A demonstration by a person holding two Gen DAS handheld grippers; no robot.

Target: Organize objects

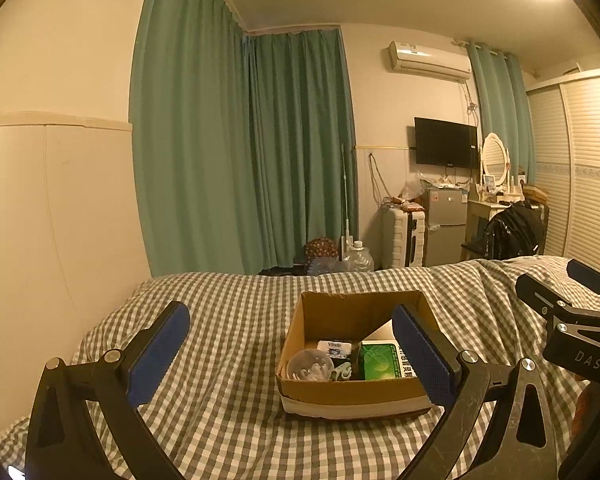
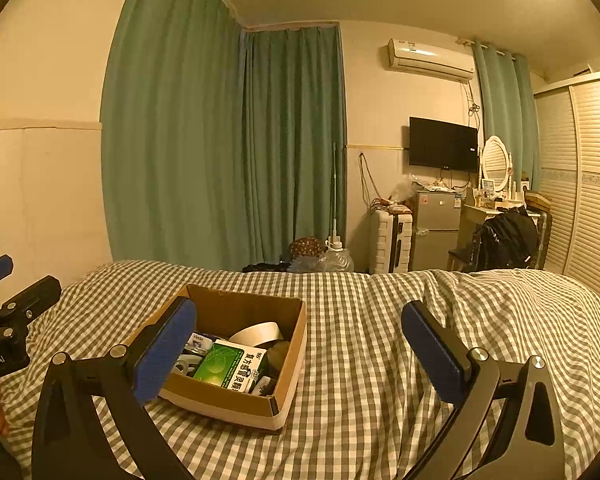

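A cardboard box (image 1: 356, 394) sits on a bed (image 1: 228, 360) covered in a grey-and-white checked sheet, with two hand-held grippers poised above the bedding near it. The left gripper (image 1: 292, 354) is spread wide and holds nothing, its right finger overlapping the box's right side in the left wrist view; the right gripper (image 2: 300, 354) is likewise released and empty, with the box at its left finger. Inside the box lie a green packet (image 2: 224, 368) printed with Chinese characters, a roll of tape (image 2: 256, 332), a clear round item (image 1: 310, 364) and a small tissue pack (image 1: 334, 347). Behind the bed hang green curtains (image 1: 240, 152), and a television (image 1: 446, 142) is fixed to the far wall beneath an air conditioner (image 1: 428, 60).
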